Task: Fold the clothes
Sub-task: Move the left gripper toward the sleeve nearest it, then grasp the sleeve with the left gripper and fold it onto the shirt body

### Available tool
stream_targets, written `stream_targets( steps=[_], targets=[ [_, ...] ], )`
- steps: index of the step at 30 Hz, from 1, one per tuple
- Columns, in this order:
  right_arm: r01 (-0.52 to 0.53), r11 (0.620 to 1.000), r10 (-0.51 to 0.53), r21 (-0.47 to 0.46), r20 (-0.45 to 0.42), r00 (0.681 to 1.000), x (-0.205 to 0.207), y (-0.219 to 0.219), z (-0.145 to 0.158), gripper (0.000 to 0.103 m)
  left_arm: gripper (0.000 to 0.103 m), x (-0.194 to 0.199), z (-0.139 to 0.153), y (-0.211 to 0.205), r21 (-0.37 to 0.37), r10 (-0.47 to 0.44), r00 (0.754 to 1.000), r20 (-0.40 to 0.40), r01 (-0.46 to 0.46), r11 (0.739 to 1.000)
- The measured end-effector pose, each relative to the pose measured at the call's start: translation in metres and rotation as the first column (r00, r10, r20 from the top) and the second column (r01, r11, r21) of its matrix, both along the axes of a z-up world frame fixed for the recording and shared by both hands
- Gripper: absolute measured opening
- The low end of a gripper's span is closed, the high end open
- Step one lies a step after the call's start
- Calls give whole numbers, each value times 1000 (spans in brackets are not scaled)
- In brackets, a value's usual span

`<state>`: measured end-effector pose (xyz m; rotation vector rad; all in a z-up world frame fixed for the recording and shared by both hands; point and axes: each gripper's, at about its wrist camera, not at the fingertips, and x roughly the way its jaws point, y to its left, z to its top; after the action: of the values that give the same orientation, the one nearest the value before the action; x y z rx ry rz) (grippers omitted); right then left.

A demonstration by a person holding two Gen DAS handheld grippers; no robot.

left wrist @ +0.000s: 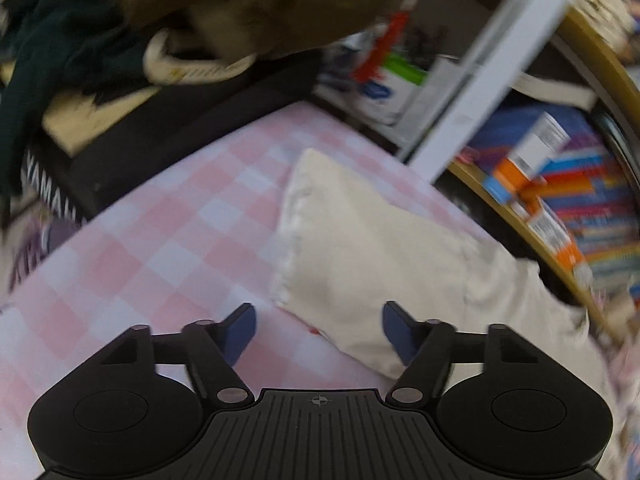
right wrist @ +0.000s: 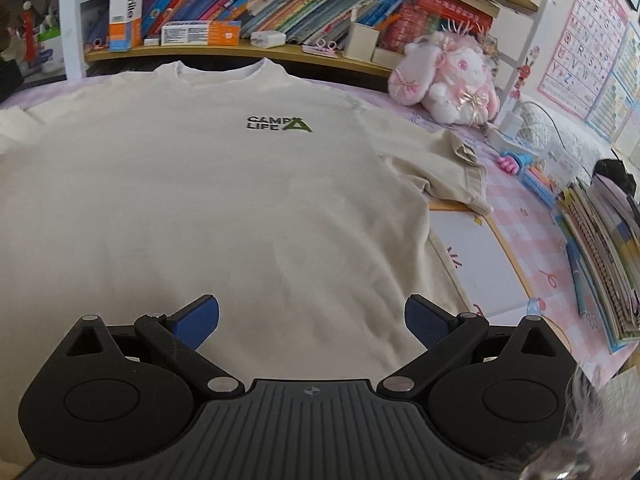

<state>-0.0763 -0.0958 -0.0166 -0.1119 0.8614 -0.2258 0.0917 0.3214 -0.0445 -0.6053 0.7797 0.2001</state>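
A cream T-shirt (right wrist: 200, 180) lies flat, front up, on the pink checked cover (right wrist: 516, 200). A green and black "CAMP LIFE" logo (right wrist: 276, 123) marks its chest, and its collar points toward the bookshelf. In the right wrist view my right gripper (right wrist: 312, 304) hovers open over the shirt's lower part, with nothing pinched. In the blurred left wrist view one cream sleeve (left wrist: 360, 240) stretches out over the checked cover (left wrist: 160, 248). My left gripper (left wrist: 318, 312) stands open over the sleeve's near edge, its blue pads (left wrist: 240, 332) apart from the cloth. The other sleeve (right wrist: 440, 168) has a turned-up cuff.
A bookshelf (right wrist: 280, 0) full of books runs along the far edge. A pink plush rabbit (right wrist: 448, 76) sits at the back right, with toys and a stack of books (right wrist: 600, 248) on the right. A heap of dark and brown clothes (left wrist: 200, 8) and a black case (left wrist: 120, 152) lie to the left.
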Motion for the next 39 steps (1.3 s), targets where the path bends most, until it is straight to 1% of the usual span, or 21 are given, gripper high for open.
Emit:
stream_targets(
  steps=[5,7,8,11,14,18,20,22,24,25,27,28,29,30,31,32,33,34,35,38,39],
  targets=[
    [6,1000,-6,-12,-6,1000,-1,4,1,100,54,13,-5,12,-85,60,998,17,-58,995],
    [11,1000,-11,-12,-3,1000,-2,4,2,100,40,15,-8,16,-116,109,994,10,-107,988],
    [12,1000,-12,-11,-1,1000,-2,4,2,100,28,15,-9,19,-138,140,990,3,-138,981],
    [17,1000,-17,-1,9,1000,-2,2,1,100,8,15,-16,27,-234,221,975,-26,-221,947],
    [14,1000,-14,19,19,1000,-3,-1,0,100,2,14,-13,30,-313,255,967,-16,-247,917],
    [8,999,-10,40,30,999,-2,-8,-3,100,2,22,22,9,-267,186,975,126,-147,952],
    [16,998,-18,56,38,999,-1,-15,-4,100,2,31,39,-13,-226,108,977,184,-65,972],
    [31,997,-35,74,45,998,1,-24,-5,100,2,42,56,-45,-168,-13,972,235,54,984],
    [45,995,-49,89,52,997,2,-33,-5,100,2,50,68,-89,-83,-197,947,253,224,971],
    [50,994,-56,96,56,997,3,-38,-5,100,2,54,70,-118,-11,-318,920,229,329,944],
    [60,992,-67,112,54,996,4,-46,-7,100,5,57,61,-171,122,-504,854,131,491,863],
    [65,991,-71,120,50,996,4,-50,-8,100,6,59,49,-196,175,-580,813,53,565,807],
    [67,990,-73,126,45,996,4,-54,-10,100,13,58,36,-214,213,-632,775,-21,621,754],
    [70,989,-76,132,41,996,4,-57,-11,100,14,56,26,-228,251,-656,750,-83,653,715],
    [72,988,-78,135,40,996,3,-60,-11,100,15,53,20,-236,276,-669,734,-120,672,688],
    [74,988,-80,138,38,996,3,-62,-12,100,23,48,19,-237,289,-672,731,-121,673,680],
    [75,987,-81,140,37,996,2,-65,-12,100,42,44,19,-236,292,-675,730,-112,673,679],
    [75,987,-80,142,35,996,1,-67,-13,100,54,41,22,-230,282,-674,734,-83,666,691],
    [78,986,-83,144,29,996,-1,-70,-15,100,74,38,25,-221,276,-665,745,-49,650,708],
    [99,983,-101,155,8,995,-3,-79,-21,100,76,39,35,-197,292,-592,805,28,560,775],
    [107,981,-109,160,3,994,-3,-82,-22,100,76,44,37,-195,297,-574,818,34,540,788]
  ],
)
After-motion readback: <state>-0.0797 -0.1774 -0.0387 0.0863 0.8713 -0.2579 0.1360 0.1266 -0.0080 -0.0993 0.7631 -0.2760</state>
